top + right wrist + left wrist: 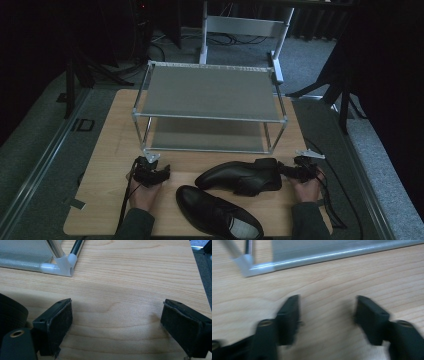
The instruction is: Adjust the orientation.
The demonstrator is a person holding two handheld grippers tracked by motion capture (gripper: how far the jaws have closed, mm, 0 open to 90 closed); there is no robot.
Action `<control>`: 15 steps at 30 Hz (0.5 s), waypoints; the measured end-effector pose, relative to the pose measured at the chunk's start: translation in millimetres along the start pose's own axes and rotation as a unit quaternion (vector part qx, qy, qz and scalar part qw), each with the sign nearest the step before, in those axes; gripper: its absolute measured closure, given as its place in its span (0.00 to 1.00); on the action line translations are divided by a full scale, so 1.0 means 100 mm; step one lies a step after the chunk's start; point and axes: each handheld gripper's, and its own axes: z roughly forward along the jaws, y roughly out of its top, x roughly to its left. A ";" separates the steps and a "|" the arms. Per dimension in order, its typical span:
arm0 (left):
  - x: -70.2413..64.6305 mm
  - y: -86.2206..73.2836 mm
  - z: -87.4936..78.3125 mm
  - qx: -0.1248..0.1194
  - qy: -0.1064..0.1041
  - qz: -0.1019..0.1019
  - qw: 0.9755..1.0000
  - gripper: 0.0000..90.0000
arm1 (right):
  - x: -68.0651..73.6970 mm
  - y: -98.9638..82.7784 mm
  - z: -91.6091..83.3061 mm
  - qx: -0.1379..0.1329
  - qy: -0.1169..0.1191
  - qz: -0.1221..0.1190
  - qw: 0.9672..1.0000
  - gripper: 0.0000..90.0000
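While two black shoes lie on the near half of a wooden bench (105, 150), a person holds a hand-held gripper in each hand beside them. One shoe, the far shoe (240, 176), lies on its side, roughly midway between the bench's left and right edges, with its heel end toward the right edge. The near shoe (217, 211) lies just in front of it, sole down, pointing slantwise with its opening toward the near edge.

A grey two-level shoe rack (210, 92) stands on the far half of the bench.

The left hand-held gripper (150, 172) rests low over the bench near the rack's front left foot, well apart from the shoes, with its jaws spread and only bare wood between them. The right hand-held gripper (295, 167) sits at the right edge, just beside the far shoe's heel end. Its jaws also stand apart over bare wood, with the black shoe just outside one jaw in the right gripper view.
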 end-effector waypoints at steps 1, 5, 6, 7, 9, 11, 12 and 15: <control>-0.01 -0.01 -0.05 -0.009 -0.009 0.001 1.000 0.47 | 0.00 0.00 0.00 0.000 0.000 0.000 1.000 0.12; -0.10 0.00 -0.19 -0.020 -0.027 0.027 0.999 0.47 | 0.01 -0.02 -0.03 0.000 0.002 -0.001 1.000 0.18; -0.13 0.00 -0.22 -0.021 -0.033 0.033 0.999 0.47 | 0.02 -0.02 -0.07 0.006 0.002 -0.001 1.000 0.26; -0.14 0.00 -0.24 -0.024 -0.036 0.039 0.998 0.47 | 0.02 -0.01 -0.11 0.008 0.008 0.003 1.000 0.29; -0.17 0.00 -0.27 -0.026 -0.040 0.054 0.997 0.47 | 0.02 -0.01 -0.18 -0.002 0.015 0.005 1.000 0.32; -0.17 0.00 -0.27 -0.025 -0.046 0.064 0.997 0.47 | 0.04 0.00 -0.27 -0.013 0.019 0.004 1.000 0.33; -0.17 -0.01 -0.28 -0.027 -0.049 0.064 0.996 0.47 | 0.06 0.01 -0.31 -0.019 0.022 0.002 1.000 0.34; -0.17 -0.02 -0.27 -0.031 -0.057 0.049 0.997 0.47 | 0.11 0.03 -0.46 -0.035 0.027 -0.013 0.999 0.35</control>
